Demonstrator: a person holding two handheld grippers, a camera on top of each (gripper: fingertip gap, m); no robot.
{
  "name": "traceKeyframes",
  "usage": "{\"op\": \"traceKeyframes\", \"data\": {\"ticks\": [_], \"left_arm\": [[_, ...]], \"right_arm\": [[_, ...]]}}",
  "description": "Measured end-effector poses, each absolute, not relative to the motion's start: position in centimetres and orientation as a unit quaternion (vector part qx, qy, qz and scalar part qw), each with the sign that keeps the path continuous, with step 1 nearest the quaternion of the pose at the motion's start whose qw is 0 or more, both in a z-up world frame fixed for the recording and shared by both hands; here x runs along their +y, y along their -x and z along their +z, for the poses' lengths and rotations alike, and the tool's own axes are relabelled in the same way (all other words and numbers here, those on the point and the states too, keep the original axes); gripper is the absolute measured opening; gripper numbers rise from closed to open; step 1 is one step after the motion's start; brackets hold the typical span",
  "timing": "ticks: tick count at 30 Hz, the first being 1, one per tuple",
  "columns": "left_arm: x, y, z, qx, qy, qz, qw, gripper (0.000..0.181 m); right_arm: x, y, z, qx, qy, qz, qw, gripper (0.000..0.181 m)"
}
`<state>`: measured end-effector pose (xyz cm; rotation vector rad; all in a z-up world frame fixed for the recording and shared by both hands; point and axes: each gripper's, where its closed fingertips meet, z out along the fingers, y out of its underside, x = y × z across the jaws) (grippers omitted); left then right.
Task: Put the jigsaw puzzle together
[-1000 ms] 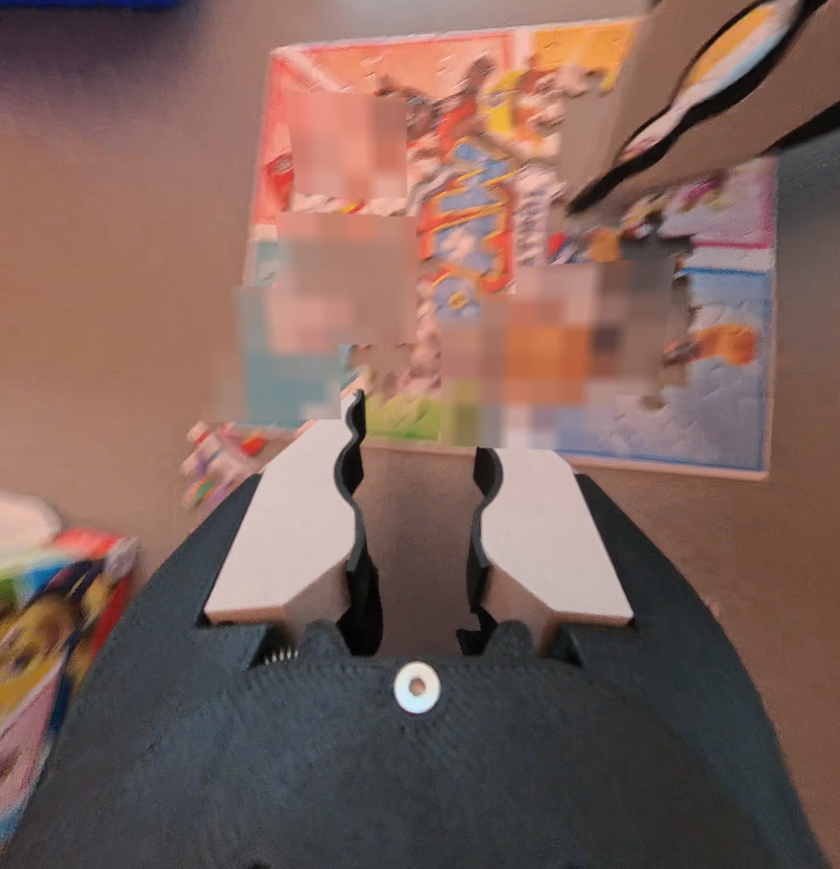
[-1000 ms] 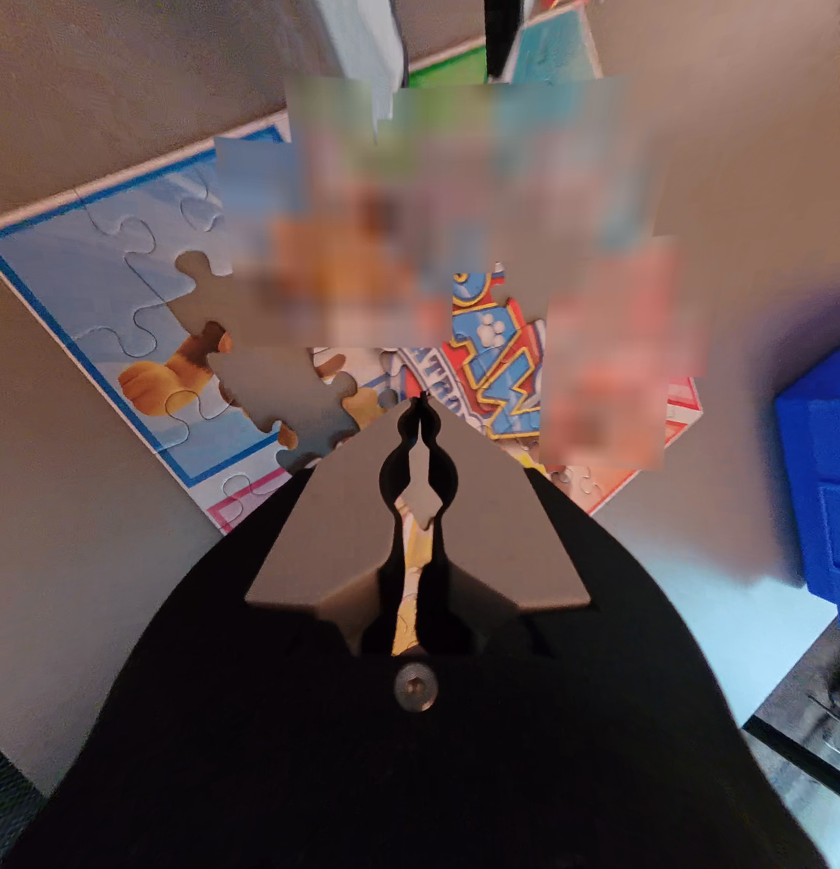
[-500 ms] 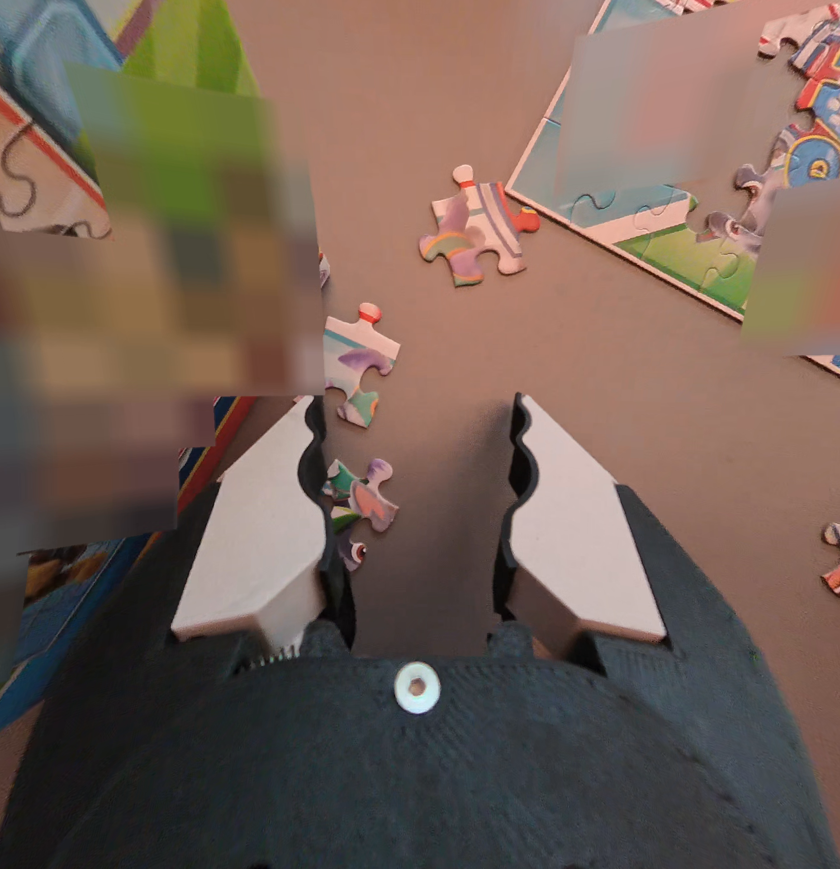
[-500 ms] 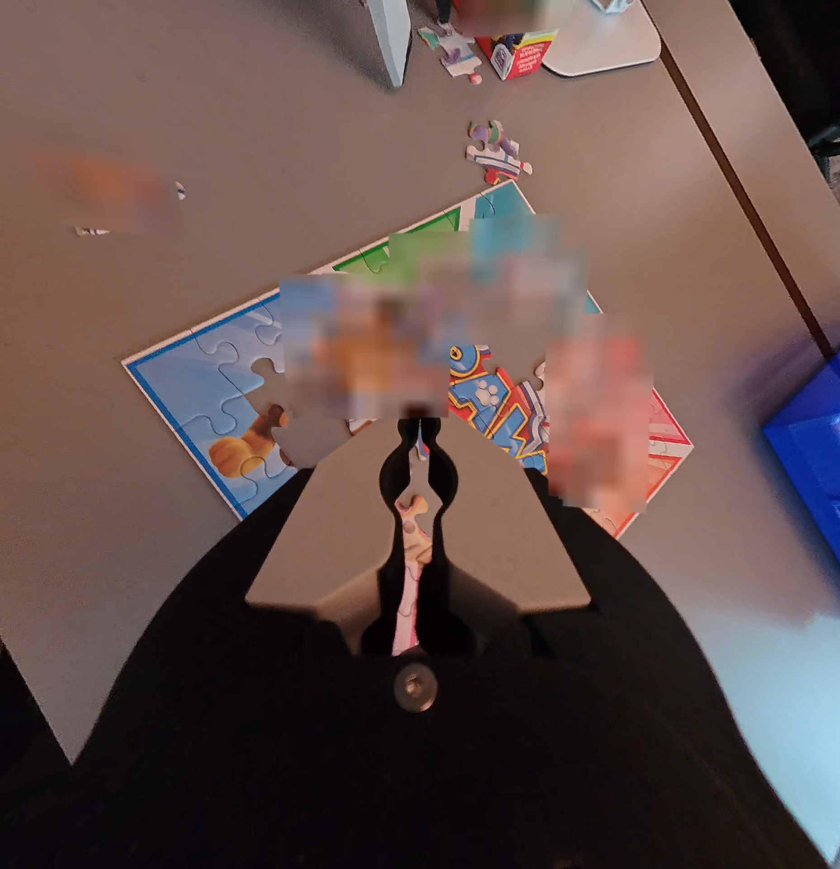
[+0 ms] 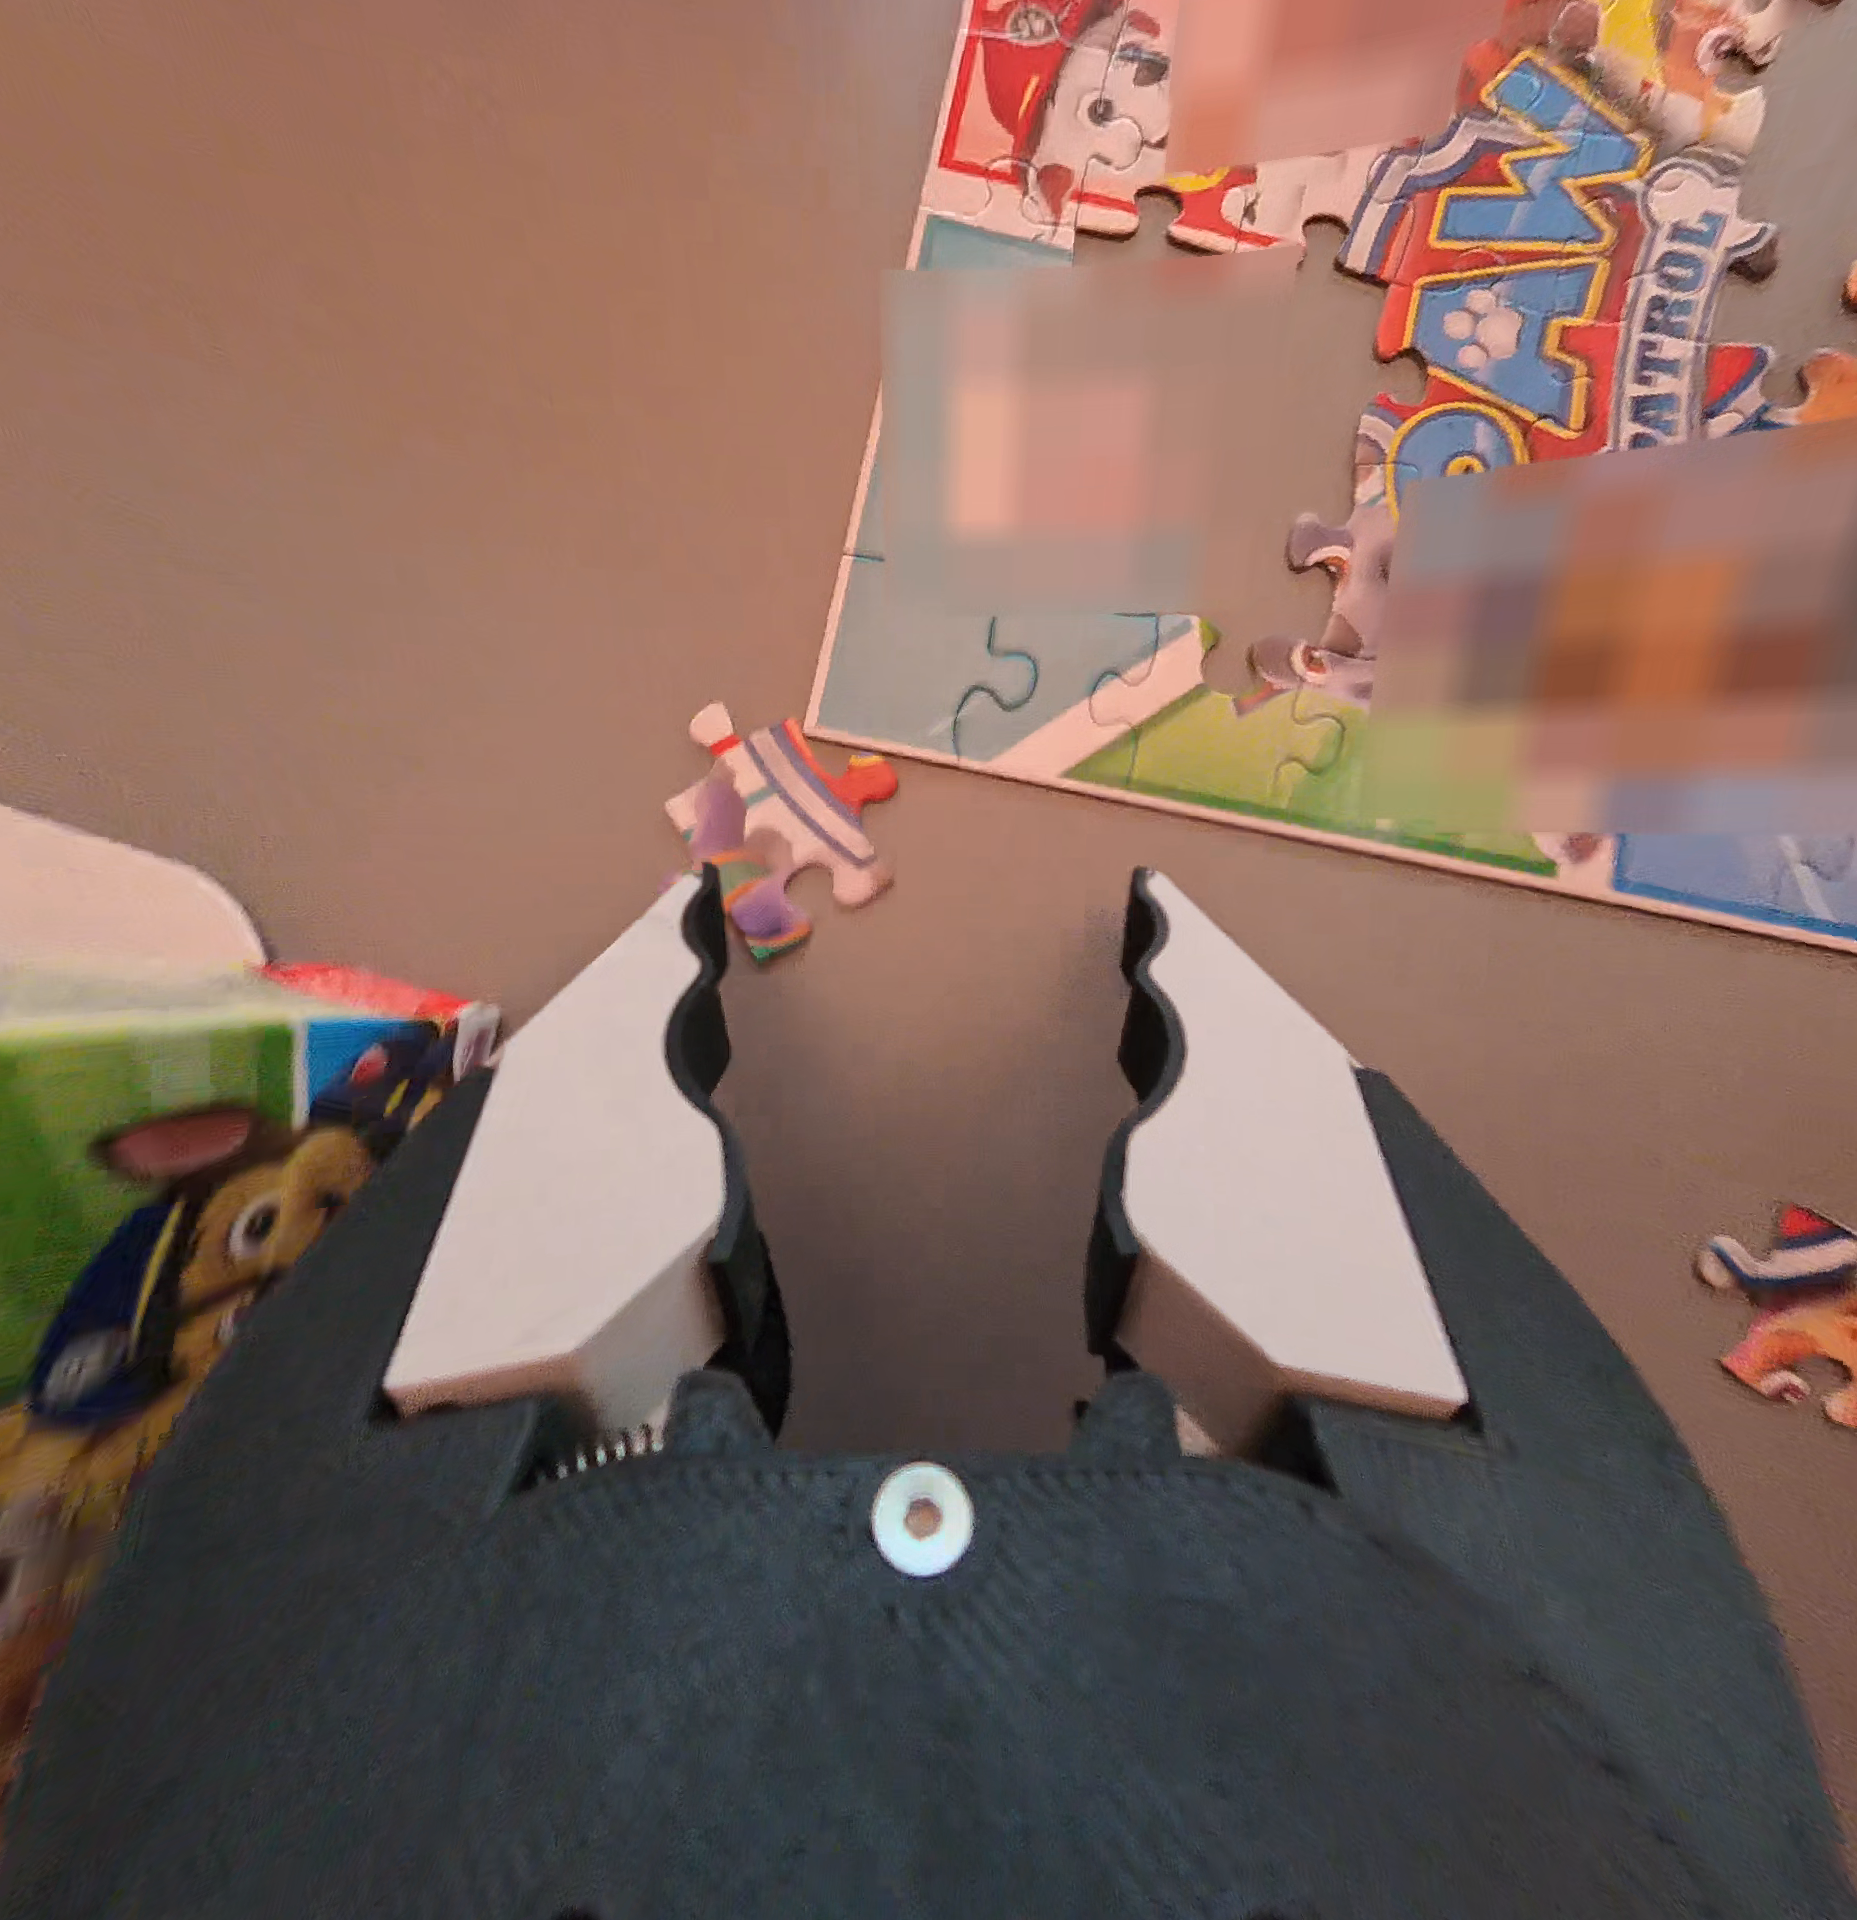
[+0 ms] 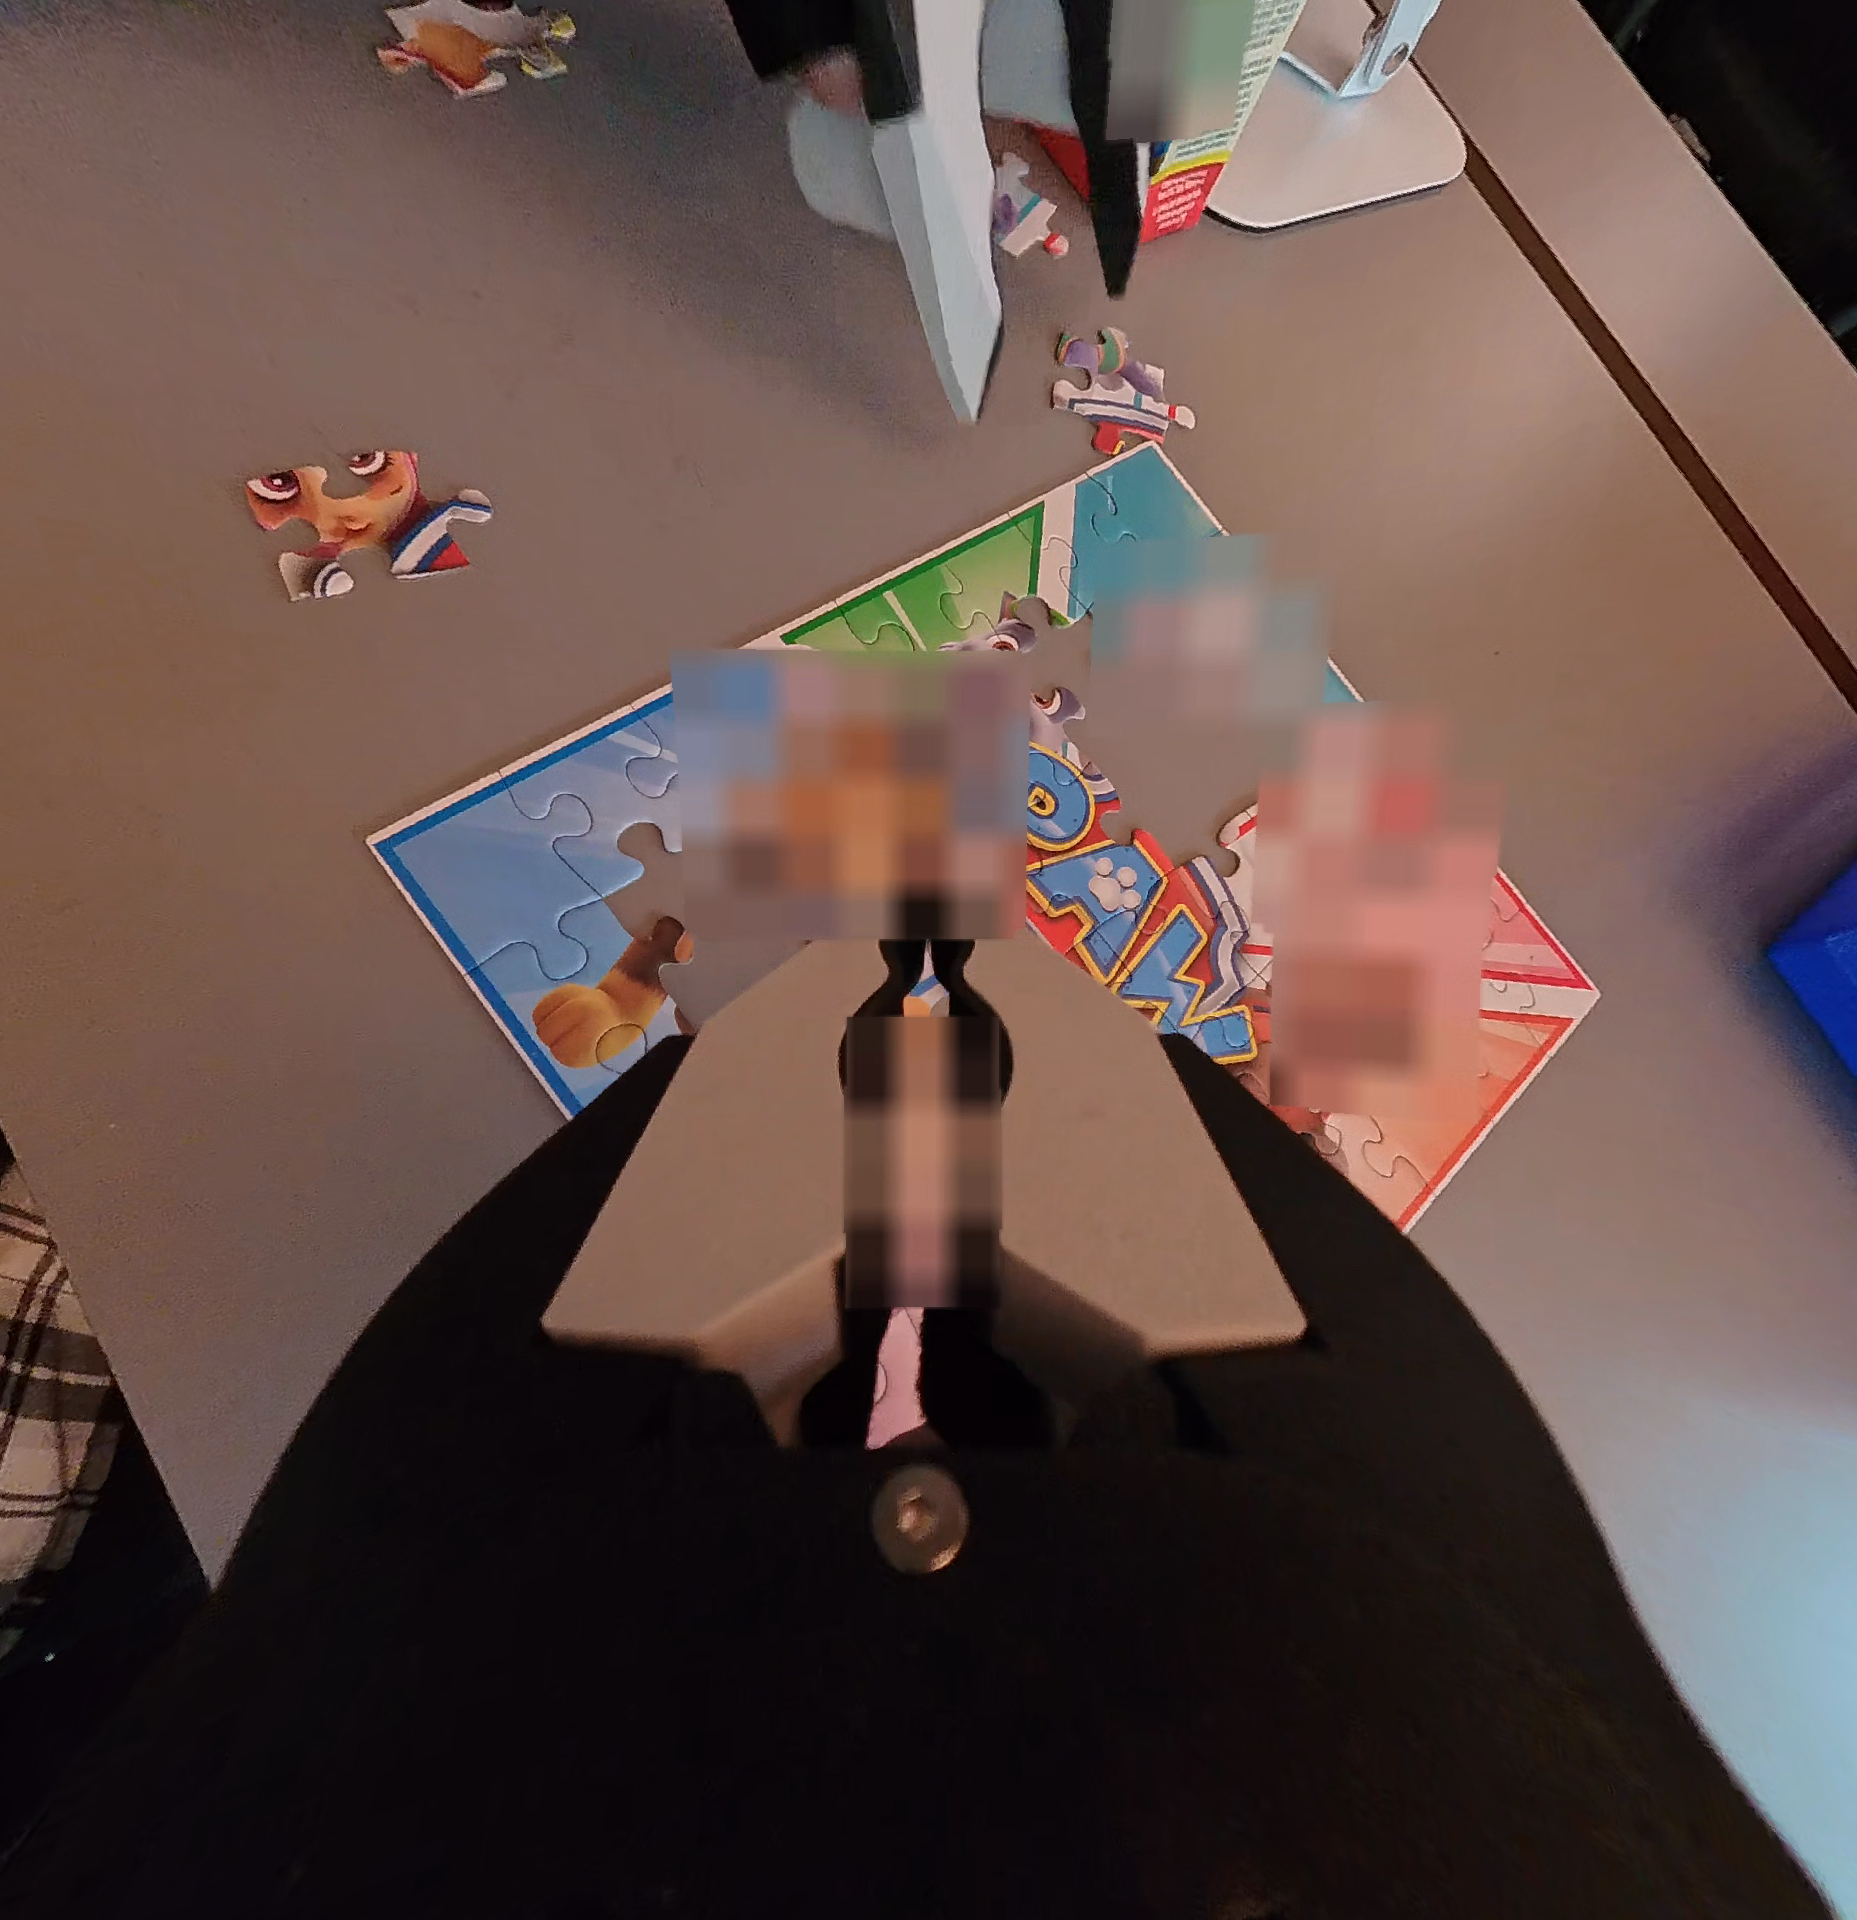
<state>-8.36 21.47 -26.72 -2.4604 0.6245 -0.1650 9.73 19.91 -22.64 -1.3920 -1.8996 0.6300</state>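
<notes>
Most of the jigsaw puzzle (image 6: 550,883) is joined on the table (image 6: 280,260), holes left — the left gripper (image 5: 924,894) gapes wide near a loose piece (image 5: 789,821), while the right gripper (image 6: 922,951) is pinched tight — I think on a piece.

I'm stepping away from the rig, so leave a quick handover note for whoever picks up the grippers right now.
Left gripper: open, empty, low over the table beside a loose purple-striped piece.
Right gripper: shut on a puzzle piece, held above the partly assembled puzzle.
Done: borders and much of the middle joined.
Left: several gaps; loose pieces include an orange-and-blue piece, another farther off, and some by the puzzle box.
</notes>
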Motion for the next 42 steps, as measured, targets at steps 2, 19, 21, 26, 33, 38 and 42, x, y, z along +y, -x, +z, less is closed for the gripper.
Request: {"op": "traceKeyframes", "data": {"ticks": [2, 19, 21, 26, 33, 38, 42], "left_arm": [[22.1, 8.3, -27.7, 0.238, 0.926, -0.071, 0.284, 0.078], [7.7, 5.3, -27.9, 0.237, 0.941, -0.048, 0.235, 0.078], [5.2, 4.4, -27.9, 0.229, 0.942, -0.047, 0.241, 0.079], [0.3, 0.9, -27.8, 0.224, 0.934, -0.066, 0.27, 0.087], [-4.0, -3.4, -27.6, 0.216, 0.921, -0.093, 0.31, 0.088], [-5.9, -6.5, -27.4, 0.221, 0.909, -0.117, 0.334, 0.079], [-6.4, -7.5, -27.5, 0.225, 0.905, -0.104, 0.345, 0.08]], "right_arm": [[19.9, -9.9, -22.6, -0.727, 0.539, 0.249, 0.346, 0.0], [16.0, -12.2, -21.7, -0.725, 0.523, 0.28, 0.351, 0.0], [13.4, -11.9, -21.6, -0.736, 0.499, 0.296, 0.349, 0.001], [3.9, -9.4, -22.3, -0.776, 0.418, 0.33, 0.337, 0.031], [-3.4, -6.0, -26.0, -0.819, 0.337, 0.267, 0.38, 0.048], [-4.4, -5.3, -27.7, -0.828, 0.295, 0.199, 0.432, 0.04], [-5.0, -5.7, -28.3, -0.834, 0.26, 0.171, 0.456, 0.024]]}}
